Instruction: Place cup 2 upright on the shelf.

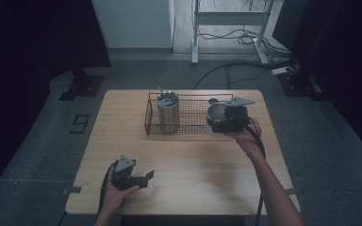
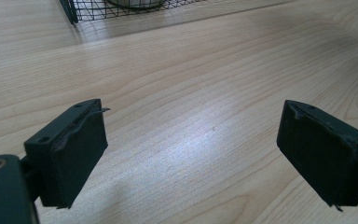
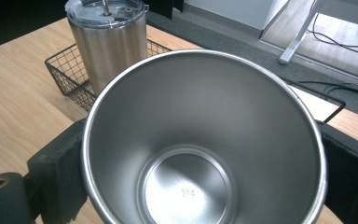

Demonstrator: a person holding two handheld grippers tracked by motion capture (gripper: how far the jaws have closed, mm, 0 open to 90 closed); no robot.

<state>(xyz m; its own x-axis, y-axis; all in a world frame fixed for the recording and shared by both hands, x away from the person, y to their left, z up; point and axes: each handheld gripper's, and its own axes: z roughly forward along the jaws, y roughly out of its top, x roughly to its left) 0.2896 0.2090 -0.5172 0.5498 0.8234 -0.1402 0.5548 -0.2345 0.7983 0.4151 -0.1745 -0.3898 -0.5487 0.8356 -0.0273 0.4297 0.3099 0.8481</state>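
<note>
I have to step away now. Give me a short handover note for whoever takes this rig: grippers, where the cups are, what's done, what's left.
Right hand-held gripper: shut on the open steel cup, held at the right end of the wire basket; cup empty inside.
Left hand-held gripper: open, nothing between its jaws, low over the bare table near the front left.
Lidded steel tumbler: upright in the basket's left part.
Done: cup gripped.
Left: probably set the cup down in the basket beside the tumbler, then release.

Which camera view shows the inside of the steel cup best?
The right gripper view: the steel cup opens toward the camera, showing its whole inside and base. In the high view it is small and partly hidden by the right gripper. The left gripper view lacks it.
</note>
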